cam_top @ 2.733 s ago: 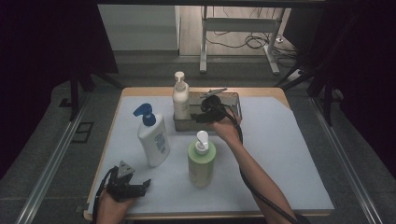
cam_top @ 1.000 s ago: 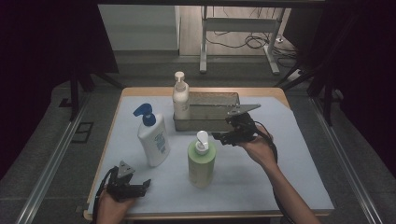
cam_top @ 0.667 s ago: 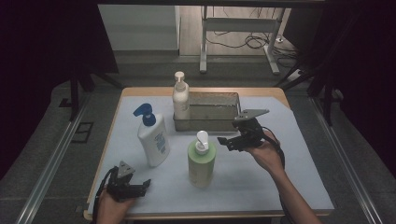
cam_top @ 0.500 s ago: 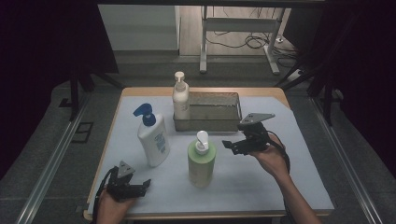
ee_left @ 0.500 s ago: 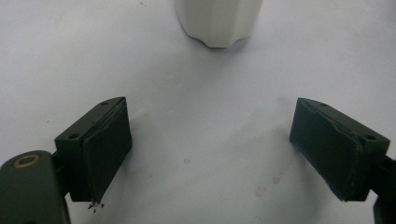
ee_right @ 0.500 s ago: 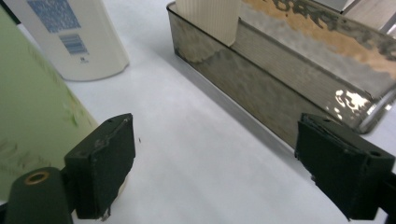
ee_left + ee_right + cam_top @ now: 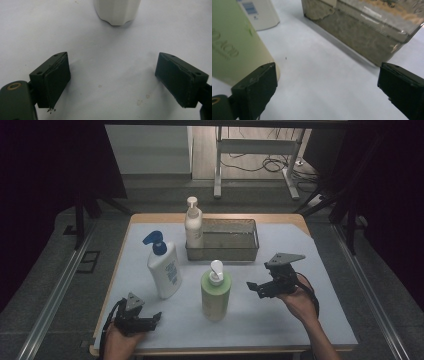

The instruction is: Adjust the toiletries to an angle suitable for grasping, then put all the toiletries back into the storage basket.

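Note:
A green pump bottle point(image 7: 215, 292) stands mid-table, with a white bottle with a blue pump point(image 7: 163, 267) to its left. A cream pump bottle point(image 7: 193, 225) stands at the left end of a clear tray point(image 7: 240, 251). My right gripper point(image 7: 253, 289) hovers just right of the green bottle, pointing left. It is open with nothing between its jaws, which have just been opening. In the right gripper view the green bottle point(image 7: 234, 45) sits beside the left jaw and the tray point(image 7: 362, 32) is ahead. My left gripper point(image 7: 156, 318) rests open at the near left, facing the white bottle's base point(image 7: 116, 11).
A pale sheet point(image 7: 310, 270) covers the wooden table. The white bottle point(image 7: 259, 13) shows at the top left of the right gripper view. Dark floor, metal rails and a table frame with cables lie beyond the table.
My right gripper has come away from the tray, toward the near right and lower, ending beside the green bottle with its jaws wider. The left gripper has not moved.

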A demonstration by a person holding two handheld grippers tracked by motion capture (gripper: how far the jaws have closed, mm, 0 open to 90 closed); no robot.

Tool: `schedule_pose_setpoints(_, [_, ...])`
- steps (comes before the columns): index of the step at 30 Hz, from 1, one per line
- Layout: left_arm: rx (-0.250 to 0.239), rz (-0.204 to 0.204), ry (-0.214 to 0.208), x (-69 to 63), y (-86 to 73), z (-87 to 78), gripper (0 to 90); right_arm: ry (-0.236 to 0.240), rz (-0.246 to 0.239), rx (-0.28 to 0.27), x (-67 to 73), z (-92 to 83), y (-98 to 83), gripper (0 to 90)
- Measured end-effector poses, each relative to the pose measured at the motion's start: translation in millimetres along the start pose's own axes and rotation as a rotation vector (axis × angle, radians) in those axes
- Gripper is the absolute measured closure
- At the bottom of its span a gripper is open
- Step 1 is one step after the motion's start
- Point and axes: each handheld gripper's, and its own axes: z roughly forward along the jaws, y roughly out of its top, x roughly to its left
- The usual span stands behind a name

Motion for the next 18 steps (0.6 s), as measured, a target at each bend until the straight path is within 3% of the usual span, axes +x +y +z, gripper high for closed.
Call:
schedule_pose_setpoints(8, [0.000, 0.002, 0.001, 0.0, -0.1, -0.1, 12.4, 0.035, -0.026, 0.026, 7.9, 3.4, -17.5, 0.7])
schedule_pose_setpoints(18, [0.000, 0.002, 0.001, 0.0, -0.1, 0.0, 12.3, 0.106, -0.066, 0.031, 28.4, 6.1, -19.2, 0.0])
